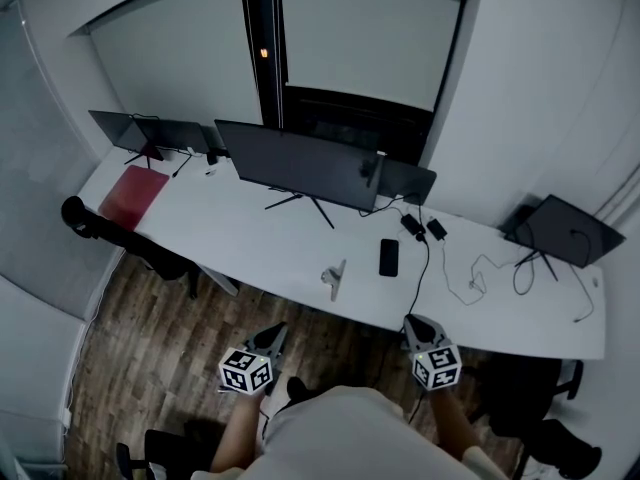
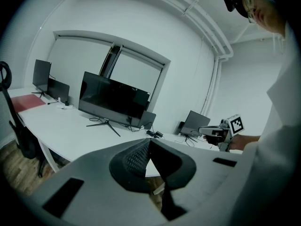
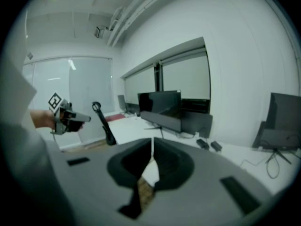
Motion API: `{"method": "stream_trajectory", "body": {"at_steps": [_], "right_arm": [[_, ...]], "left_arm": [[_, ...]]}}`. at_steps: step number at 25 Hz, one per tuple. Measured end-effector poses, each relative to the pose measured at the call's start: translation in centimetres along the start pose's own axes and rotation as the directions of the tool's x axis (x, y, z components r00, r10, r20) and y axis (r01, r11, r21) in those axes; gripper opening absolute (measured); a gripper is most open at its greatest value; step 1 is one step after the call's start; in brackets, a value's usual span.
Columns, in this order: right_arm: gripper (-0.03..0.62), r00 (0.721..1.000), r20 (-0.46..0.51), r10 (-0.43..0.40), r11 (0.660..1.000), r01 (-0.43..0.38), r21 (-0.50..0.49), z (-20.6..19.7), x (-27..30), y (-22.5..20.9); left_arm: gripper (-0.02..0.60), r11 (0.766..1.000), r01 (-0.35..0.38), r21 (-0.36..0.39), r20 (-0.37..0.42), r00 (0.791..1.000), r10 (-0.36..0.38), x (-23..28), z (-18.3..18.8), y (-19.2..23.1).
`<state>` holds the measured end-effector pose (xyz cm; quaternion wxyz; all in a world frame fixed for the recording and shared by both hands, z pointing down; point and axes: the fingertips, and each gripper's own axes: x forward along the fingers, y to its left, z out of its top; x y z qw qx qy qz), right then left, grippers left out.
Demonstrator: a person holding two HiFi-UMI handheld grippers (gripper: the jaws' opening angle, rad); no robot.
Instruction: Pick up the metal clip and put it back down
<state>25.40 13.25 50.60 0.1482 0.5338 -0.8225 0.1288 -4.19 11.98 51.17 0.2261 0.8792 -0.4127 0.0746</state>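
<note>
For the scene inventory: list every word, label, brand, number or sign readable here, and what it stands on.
No readable text anywhere.
White cubes on the left gripper and right gripper: black square marker patterns only, no letters.
Wide black monitor and flat black phone: dark, any brand too small to read.

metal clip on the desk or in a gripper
On the desk: the metal clip sits there, left of the phone. The left gripper and right gripper are short of it, fingers together, empty.
</note>
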Motion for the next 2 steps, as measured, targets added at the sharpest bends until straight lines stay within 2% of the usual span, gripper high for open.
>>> {"method": "stream_trajectory", "body": {"at_steps": [2], "right_arm": [[0.035,1.000,0.001,0.000,1.000,0.000,-0.002,0.21,0.15,-0.04]], "left_arm": [[0.032,1.000,0.002,0.003,0.003,1.000,-0.002,0.07,0.13,0.10]]}}
